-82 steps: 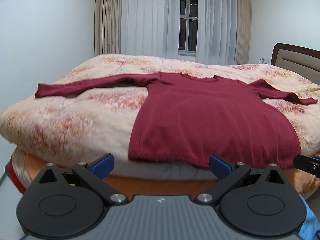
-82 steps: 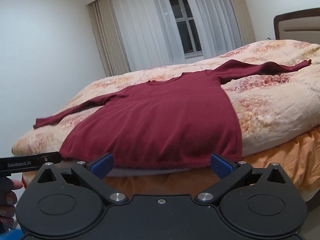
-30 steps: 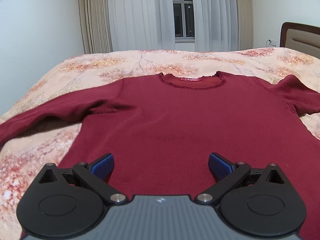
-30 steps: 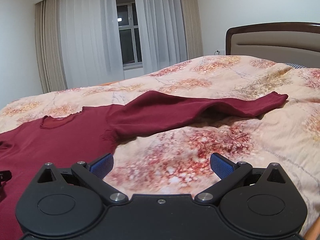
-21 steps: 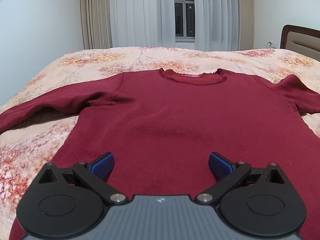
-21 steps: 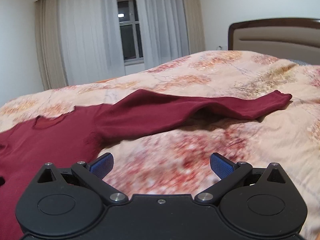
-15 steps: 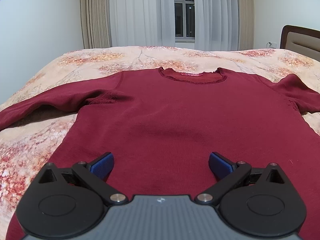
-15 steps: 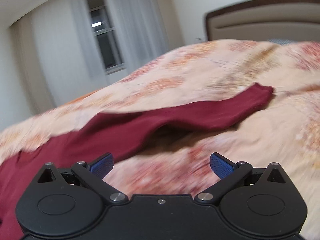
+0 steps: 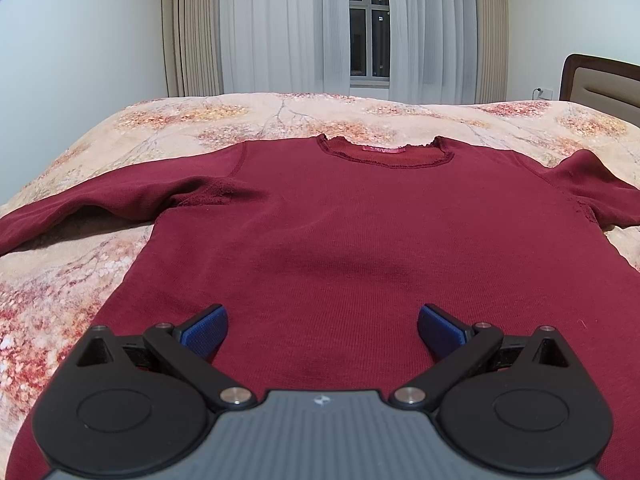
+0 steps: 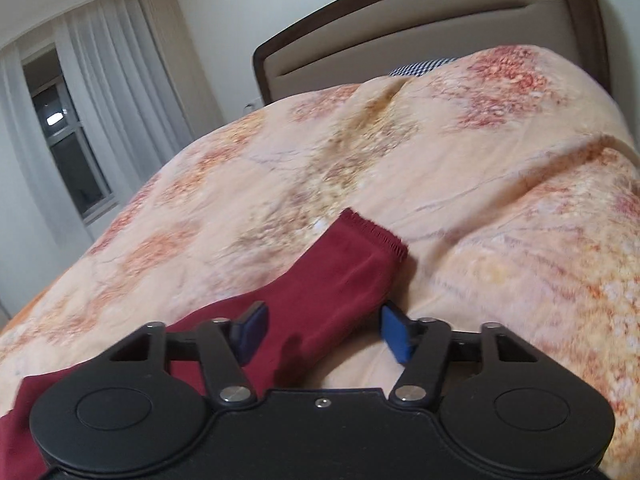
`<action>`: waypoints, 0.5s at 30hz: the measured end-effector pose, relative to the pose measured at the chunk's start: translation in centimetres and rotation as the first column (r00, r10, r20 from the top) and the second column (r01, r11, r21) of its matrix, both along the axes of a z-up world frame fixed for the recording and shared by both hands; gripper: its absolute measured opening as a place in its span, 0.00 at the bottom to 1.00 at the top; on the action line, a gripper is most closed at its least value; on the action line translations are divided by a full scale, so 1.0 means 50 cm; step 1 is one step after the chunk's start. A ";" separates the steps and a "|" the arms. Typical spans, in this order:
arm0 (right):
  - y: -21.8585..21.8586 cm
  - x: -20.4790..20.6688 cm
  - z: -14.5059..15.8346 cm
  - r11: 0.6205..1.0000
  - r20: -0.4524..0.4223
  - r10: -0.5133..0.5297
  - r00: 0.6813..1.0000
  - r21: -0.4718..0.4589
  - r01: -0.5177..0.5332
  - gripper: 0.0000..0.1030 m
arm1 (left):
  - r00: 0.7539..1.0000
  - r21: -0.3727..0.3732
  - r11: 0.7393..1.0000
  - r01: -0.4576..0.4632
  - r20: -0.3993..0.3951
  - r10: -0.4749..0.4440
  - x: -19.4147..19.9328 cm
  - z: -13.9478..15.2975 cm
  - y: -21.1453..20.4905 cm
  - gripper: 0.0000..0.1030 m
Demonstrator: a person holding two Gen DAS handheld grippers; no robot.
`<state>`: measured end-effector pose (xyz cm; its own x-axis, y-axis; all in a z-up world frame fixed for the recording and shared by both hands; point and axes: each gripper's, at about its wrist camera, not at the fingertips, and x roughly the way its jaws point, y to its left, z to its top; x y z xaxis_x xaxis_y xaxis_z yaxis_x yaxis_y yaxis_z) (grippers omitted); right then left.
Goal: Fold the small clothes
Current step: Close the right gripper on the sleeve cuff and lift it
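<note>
Nearest to me, my left gripper [image 9: 322,330] hangs over the lower body of the dark red knitted long-sleeved sweater [image 9: 340,240], with its blue fingers spread wide and nothing between them. I judge it is not touching the cloth, but from this view I cannot be sure.

In the right wrist view, my right gripper [image 10: 322,334] is low over the right sleeve [image 10: 320,292] of the same sweater. Its fingers stand apart on both sides of the sleeve, a little before the fringed cuff [image 10: 376,234], and they are not pressed on the cloth. The grasp is not made.

Further away, the sweater lies flat and face up on the peach floral bedspread [image 9: 280,116]. Both sleeves are stretched out to the sides, the left one [image 9: 80,208] running off to the left, and the round collar with a small red label [image 9: 384,150] points toward the window with white curtains [image 9: 368,24]. The padded headboard with dark wooden frame [image 10: 420,44] is at the far right.

In my judgement the task is only at its start: the garment is spread, no fold is visible. Left to do are bringing both sleeves inward over the body, then folding the body itself.
</note>
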<state>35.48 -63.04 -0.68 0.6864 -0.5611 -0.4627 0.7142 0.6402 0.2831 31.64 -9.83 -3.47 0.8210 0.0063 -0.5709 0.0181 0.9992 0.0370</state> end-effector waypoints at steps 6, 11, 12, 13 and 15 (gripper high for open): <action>0.001 0.031 -0.003 0.999 -0.056 -0.013 0.998 -0.038 0.011 0.16 | 1.000 -0.004 1.000 0.001 -0.001 -0.001 0.000 0.000 0.001 1.00; -0.004 0.041 0.007 0.999 -0.045 0.032 0.998 -0.011 -0.033 0.07 | 1.000 -0.008 1.000 0.001 0.000 -0.001 0.000 0.000 0.001 1.00; -0.004 0.041 0.013 0.999 -0.039 0.039 0.998 -0.013 -0.039 0.06 | 1.000 -0.011 1.000 0.001 -0.001 -0.001 0.000 0.000 0.002 1.00; -0.003 0.041 0.021 0.999 -0.032 0.044 0.999 -0.016 -0.044 0.06 | 1.000 -0.013 1.000 0.001 -0.002 -0.001 0.001 0.000 0.003 1.00; 0.001 0.039 0.043 0.998 -0.019 0.053 0.998 -0.027 -0.053 0.06 | 1.000 -0.017 1.000 0.003 -0.004 -0.003 0.001 0.002 0.004 1.00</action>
<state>37.43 -62.98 1.46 0.7070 -0.5370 -0.4601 0.6840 0.6846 0.2519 31.69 -9.62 -3.37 0.8185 -0.0060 -0.5745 0.0210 0.9996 0.0195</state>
